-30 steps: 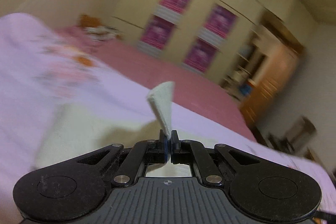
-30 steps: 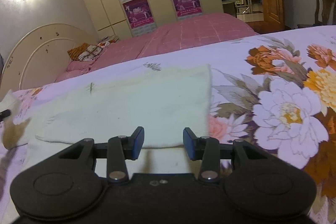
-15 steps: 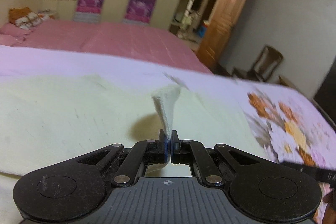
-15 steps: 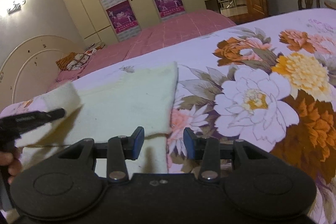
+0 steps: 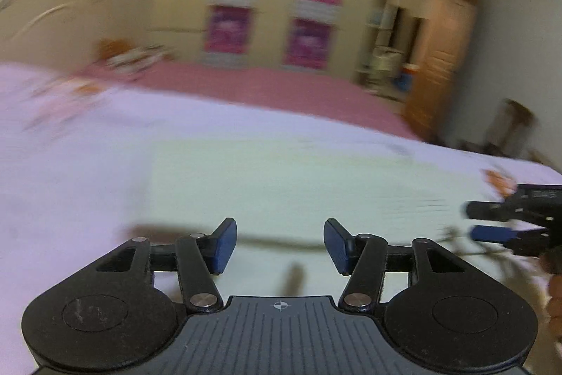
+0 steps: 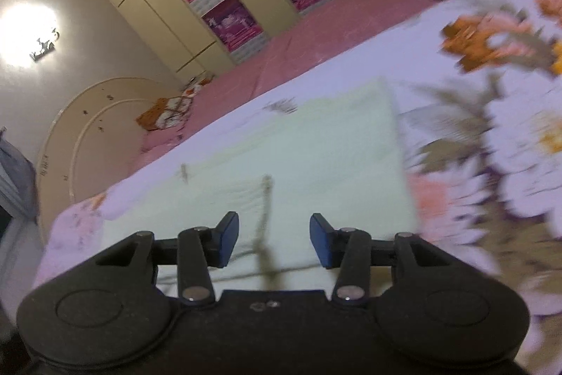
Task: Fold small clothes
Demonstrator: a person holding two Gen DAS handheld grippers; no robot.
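While the left hand-held gripper (image 5: 280, 245) was opening its jaws, nothing stood between them; the pale yellow cloth (image 5: 298, 185) lay flat on the flowered bedspread (image 5: 70, 164) just ahead of its fingertips. The right hand-held gripper (image 6: 274, 243) was opening too, half wide and empty, with the same cloth (image 6: 298, 157) ahead of it and partly under it. This cloth looked soft, light and limp, so it would probably sag. A corner or the near edge seemed the best place to pinch it.
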